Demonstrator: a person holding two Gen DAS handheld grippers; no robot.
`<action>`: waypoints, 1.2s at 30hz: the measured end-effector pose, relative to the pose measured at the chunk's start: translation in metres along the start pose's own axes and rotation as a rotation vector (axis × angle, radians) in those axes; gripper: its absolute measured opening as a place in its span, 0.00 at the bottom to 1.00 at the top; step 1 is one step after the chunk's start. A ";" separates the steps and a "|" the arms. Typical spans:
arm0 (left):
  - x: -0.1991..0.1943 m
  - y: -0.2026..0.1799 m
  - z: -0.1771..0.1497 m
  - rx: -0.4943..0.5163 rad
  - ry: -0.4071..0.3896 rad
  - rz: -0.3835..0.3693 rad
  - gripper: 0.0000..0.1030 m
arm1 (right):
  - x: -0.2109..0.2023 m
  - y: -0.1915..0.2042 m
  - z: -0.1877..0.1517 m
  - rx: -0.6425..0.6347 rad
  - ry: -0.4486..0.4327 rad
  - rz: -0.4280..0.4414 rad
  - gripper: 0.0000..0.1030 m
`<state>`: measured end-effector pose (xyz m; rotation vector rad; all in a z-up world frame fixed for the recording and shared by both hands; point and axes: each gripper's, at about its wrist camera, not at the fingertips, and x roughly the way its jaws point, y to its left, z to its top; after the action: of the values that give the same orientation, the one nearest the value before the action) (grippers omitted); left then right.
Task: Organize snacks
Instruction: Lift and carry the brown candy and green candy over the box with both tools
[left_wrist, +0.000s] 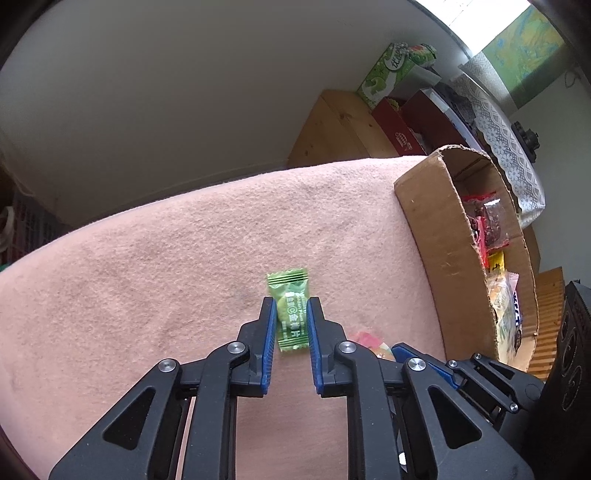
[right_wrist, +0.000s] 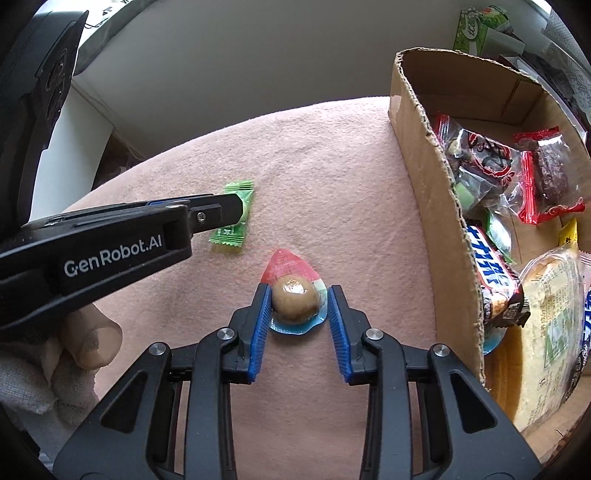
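Each hand held one pair of tongs, both pointed steeply down at the pink cloth (left_wrist: 147, 251). The left gripper (left_wrist: 291, 306) had closed narrowly on the green candy (left_wrist: 290, 314), pads pressing its sides. The right gripper (right_wrist: 298, 295) straddled the sealed egg packet (right_wrist: 295, 301), one pad touching it, the other seemingly just clear; whether it was gripped could not be told. A sound lift would need both pads seated before rising straight, then clearing the wall of the cardboard box (right_wrist: 424, 192) beyond. Two snacks lay loose on the cloth; one box held at least six packets.
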<state>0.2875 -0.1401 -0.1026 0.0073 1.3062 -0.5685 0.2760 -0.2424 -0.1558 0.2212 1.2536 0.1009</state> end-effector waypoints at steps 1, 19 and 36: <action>0.001 -0.003 0.000 0.010 0.001 0.000 0.14 | 0.000 0.001 0.000 0.000 0.000 -0.001 0.32; 0.007 -0.019 -0.001 0.045 0.015 0.039 0.16 | -0.012 -0.012 -0.015 0.076 0.003 0.027 0.31; 0.016 -0.034 0.000 0.134 0.001 0.099 0.18 | -0.023 -0.027 -0.023 0.090 -0.009 0.040 0.29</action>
<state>0.2757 -0.1761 -0.1070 0.1821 1.2599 -0.5698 0.2452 -0.2711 -0.1470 0.3243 1.2465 0.0783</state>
